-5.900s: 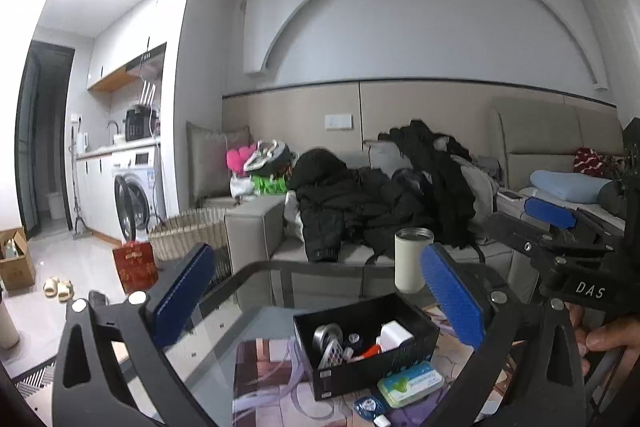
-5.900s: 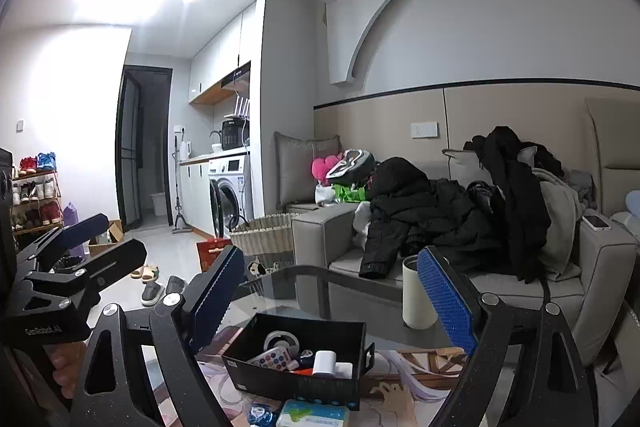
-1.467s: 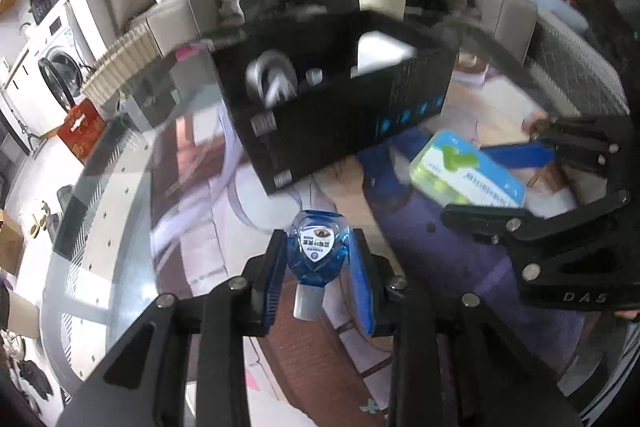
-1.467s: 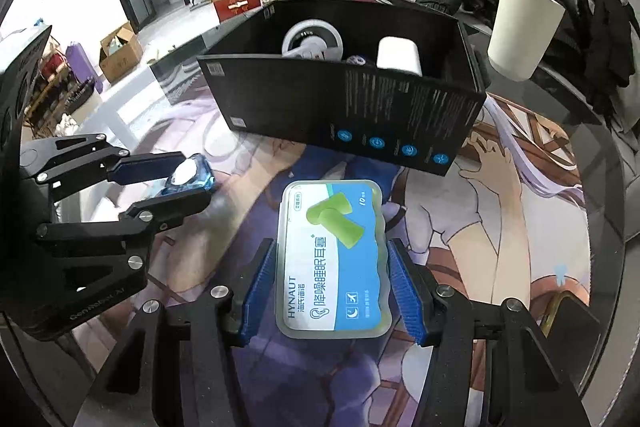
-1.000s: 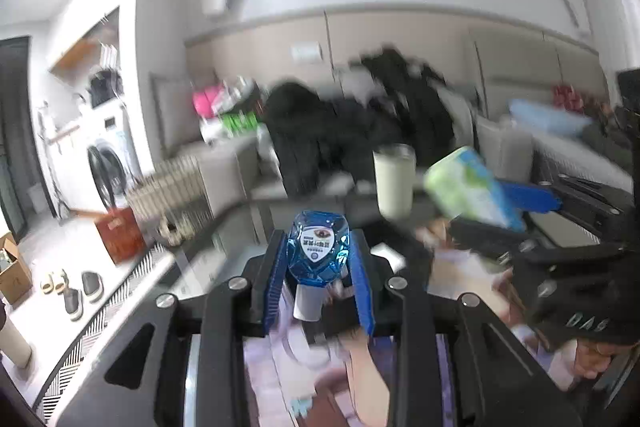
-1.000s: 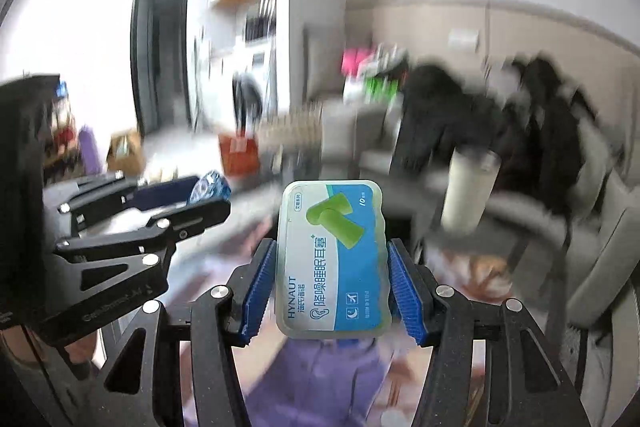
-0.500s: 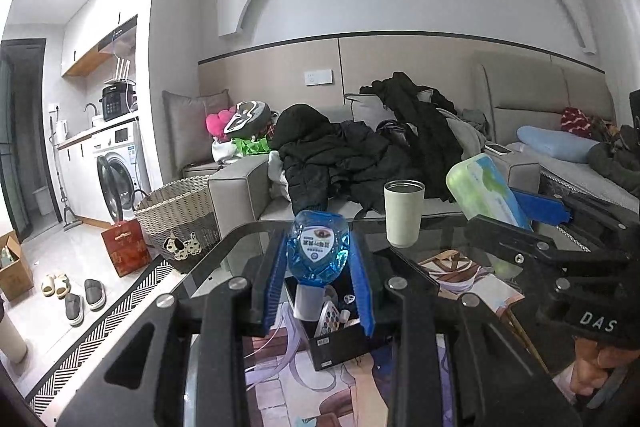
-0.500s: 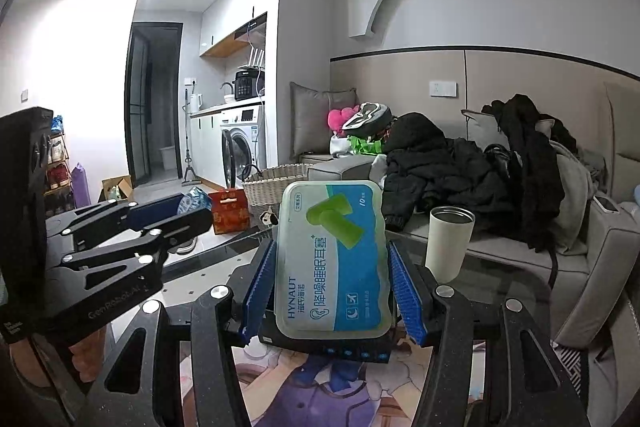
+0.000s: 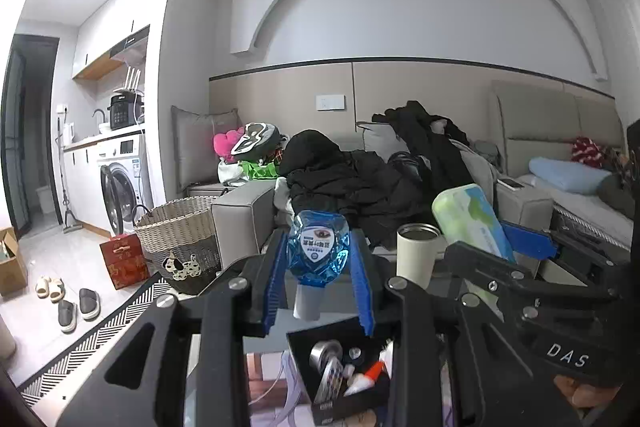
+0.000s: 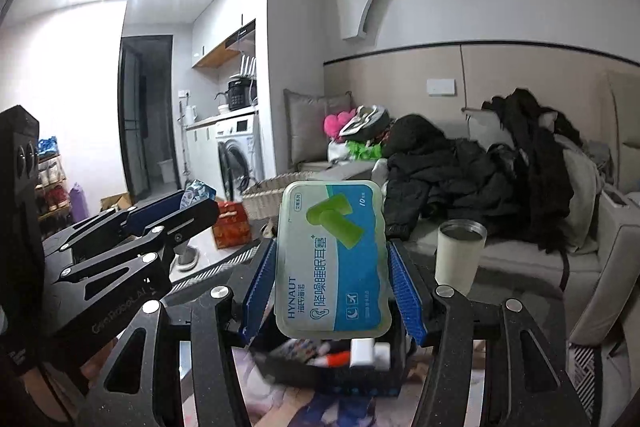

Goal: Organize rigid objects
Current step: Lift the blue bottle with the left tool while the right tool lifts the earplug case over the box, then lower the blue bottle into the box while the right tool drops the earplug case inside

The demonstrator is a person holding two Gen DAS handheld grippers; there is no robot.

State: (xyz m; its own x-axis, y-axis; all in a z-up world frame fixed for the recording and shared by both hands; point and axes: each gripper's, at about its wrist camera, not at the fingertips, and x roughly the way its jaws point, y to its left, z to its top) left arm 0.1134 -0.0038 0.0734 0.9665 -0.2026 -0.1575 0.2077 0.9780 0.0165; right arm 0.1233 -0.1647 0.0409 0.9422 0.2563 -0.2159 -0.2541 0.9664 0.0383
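Observation:
My left gripper (image 9: 319, 277) is shut on a small blue eye-drop bottle (image 9: 317, 251), cap pointing down, held in the air above the black box (image 9: 344, 383). My right gripper (image 10: 333, 287) is shut on a flat green-and-blue earplug case (image 10: 332, 259), also lifted over the black box (image 10: 348, 371). The box holds a tape roll, a white block, a red-tipped pen and other small items. In the left wrist view the right gripper with the earplug case (image 9: 472, 219) shows at the right. In the right wrist view the left gripper's fingers (image 10: 160, 219) reach in from the left.
A white cup (image 9: 416, 251) stands on the glass table behind the box. Beyond it is a sofa piled with dark clothes (image 9: 360, 183). A wicker basket (image 9: 180, 239), a red box and slippers are on the floor at the left, by a washing machine (image 9: 120, 195).
Both grippers have lifted their objects off the table and levelled out; over the last half second they rose a little further, and the black box sits lower in both views.

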